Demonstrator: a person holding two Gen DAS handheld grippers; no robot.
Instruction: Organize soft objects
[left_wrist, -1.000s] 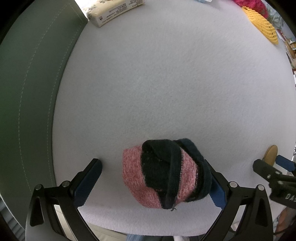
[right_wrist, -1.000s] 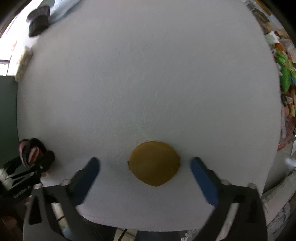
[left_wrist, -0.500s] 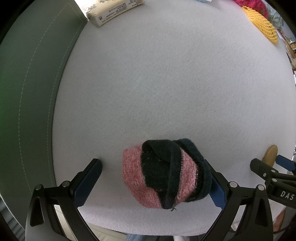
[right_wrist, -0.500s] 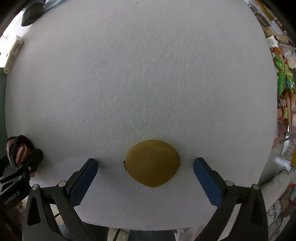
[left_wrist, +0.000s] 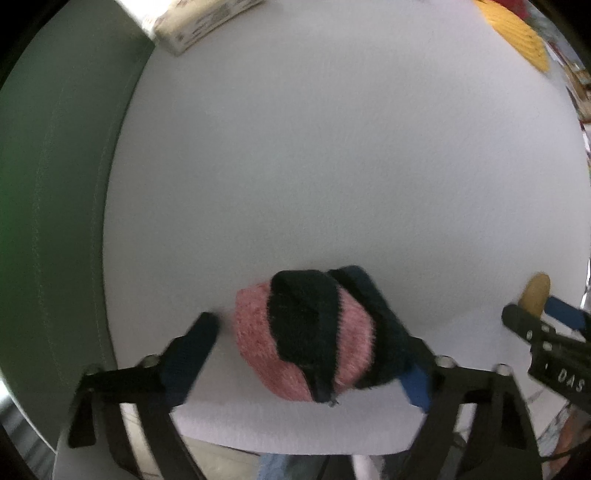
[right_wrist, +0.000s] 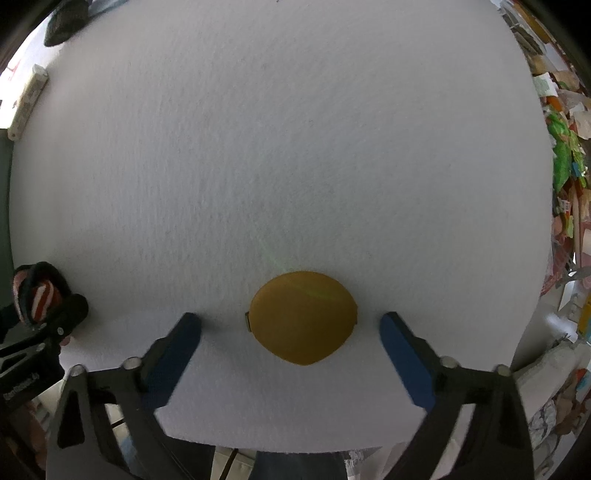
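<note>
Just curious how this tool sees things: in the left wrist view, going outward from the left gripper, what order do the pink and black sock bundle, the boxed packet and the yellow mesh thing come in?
1. Sock bundle, between the left gripper's fingers.
2. Boxed packet, far edge, upper left.
3. Yellow mesh thing, far corner, upper right; too close to the packet to rank surely.

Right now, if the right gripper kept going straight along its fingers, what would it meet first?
Probably the yellow round pad, which lies between the right gripper's blue fingers on the white felt mat. The jaws have just been closing around it, with gaps on both sides. Depth is unclear; the fingertips may touch the mat first.
</note>
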